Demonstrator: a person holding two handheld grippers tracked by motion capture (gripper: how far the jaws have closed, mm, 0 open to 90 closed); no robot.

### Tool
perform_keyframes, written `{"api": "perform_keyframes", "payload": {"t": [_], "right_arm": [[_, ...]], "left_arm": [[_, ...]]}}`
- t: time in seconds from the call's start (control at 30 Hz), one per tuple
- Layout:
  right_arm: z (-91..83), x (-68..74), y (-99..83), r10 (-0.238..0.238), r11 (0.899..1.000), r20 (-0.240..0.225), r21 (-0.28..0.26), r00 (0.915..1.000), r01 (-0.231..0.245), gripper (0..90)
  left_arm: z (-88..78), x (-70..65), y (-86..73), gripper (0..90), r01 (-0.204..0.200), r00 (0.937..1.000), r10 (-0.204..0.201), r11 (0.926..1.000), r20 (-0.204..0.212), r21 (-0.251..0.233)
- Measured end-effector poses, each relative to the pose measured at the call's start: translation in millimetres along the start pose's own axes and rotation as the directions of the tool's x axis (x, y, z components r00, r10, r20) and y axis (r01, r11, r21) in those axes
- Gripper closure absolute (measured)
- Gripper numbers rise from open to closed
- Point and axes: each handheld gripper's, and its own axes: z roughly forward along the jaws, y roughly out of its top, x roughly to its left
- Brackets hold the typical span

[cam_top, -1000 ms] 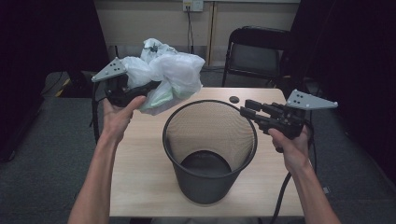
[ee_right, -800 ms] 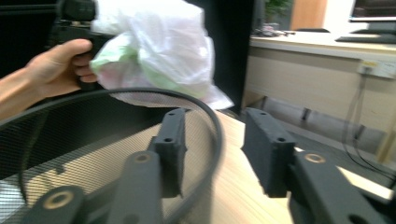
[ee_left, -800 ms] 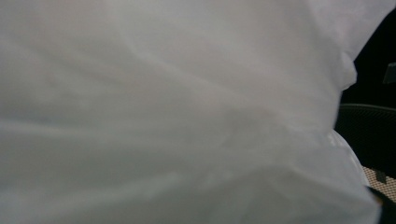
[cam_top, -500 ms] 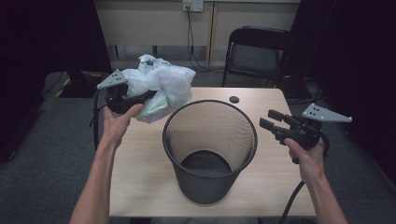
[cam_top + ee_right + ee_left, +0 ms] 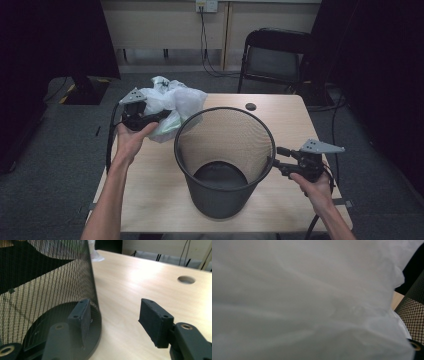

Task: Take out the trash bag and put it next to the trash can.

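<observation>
The left tongs (image 5: 159, 116) were clamped on the crumpled white plastic bag (image 5: 172, 105), the bag bunched up over the far left part of the table (image 5: 150, 185), just beside the far left rim of the black mesh bin (image 5: 225, 165). In the left gripper view the bag (image 5: 307, 297) billowed right against the lens, with a slice of the bin's mesh (image 5: 414, 315) at the right edge.

Over on the other side, the right tongs (image 5: 276, 157) stood apart with nothing gripped; their jaws had just been opening. In the right gripper view the right tongs (image 5: 113, 315) sat low by the bin's foot, the left pad hard against the bin wall (image 5: 50, 290), whether touching or just short could not be told, and bare table (image 5: 140, 277) lay between the pads. From above they pointed at the bin's near right side, close to the table's right edge.

How far along? By the look of it, barely begun: the bag was a loose bundle outside the bin, not opened, not over the rim, and the bin held nothing that could be seen. Spreading the bag's mouth and fitting it into the bin seemed to be all ahead.

The bin stood upright near the middle of the table, its long axis vertical, mouth facing up. The bag had no clear axis, a rounded wad, its bulk leaning from the left tongs toward the bin. A round cable hole (image 5: 250, 106) sat near the far edge.
</observation>
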Motion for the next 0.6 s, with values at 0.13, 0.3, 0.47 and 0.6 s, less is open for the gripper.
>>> {"api": "perform_keyframes", "payload": {"t": [0.13, 0.3, 0.47, 0.6], "right_arm": [[9.3, 3.4, -12.3, 0.004, 0.999, -0.022, 0.032, 0.9997, -0.004, 40.4], [17.6, 5.1, -16.2, 0.017, 0.999, -0.045, 0.047, 0.9989, -0.015, 37.9], [20.4, 5.7, -16.9, 0.016, 0.998, -0.049, 0.06, 0.9987, -0.013, 37.5], [21.3, 4.4, -20.2, 0.023, 0.997, -0.049, 0.069, 0.9985, -0.02, 37.4]], "left_arm": [[20.1, 0.0, -12.6, 76.9, 0.015, 0.9998, -0.015, 0.9994, 0.01, 0.03], [35.5, -2.5, -18.5, 33.1, 0.043, 0.999, -0.042, 0.9978, -0.014, 0.051], [23.4, 0.4, -20.8, 20.0, 0.068, 0.9976, -0.067, 0.9967, -0.012, 0.044], [6.8, 4.3, -22.8, 16.7, 0.084, 0.9964, -0.083, 0.9958, -0.014, 0.035]]}}
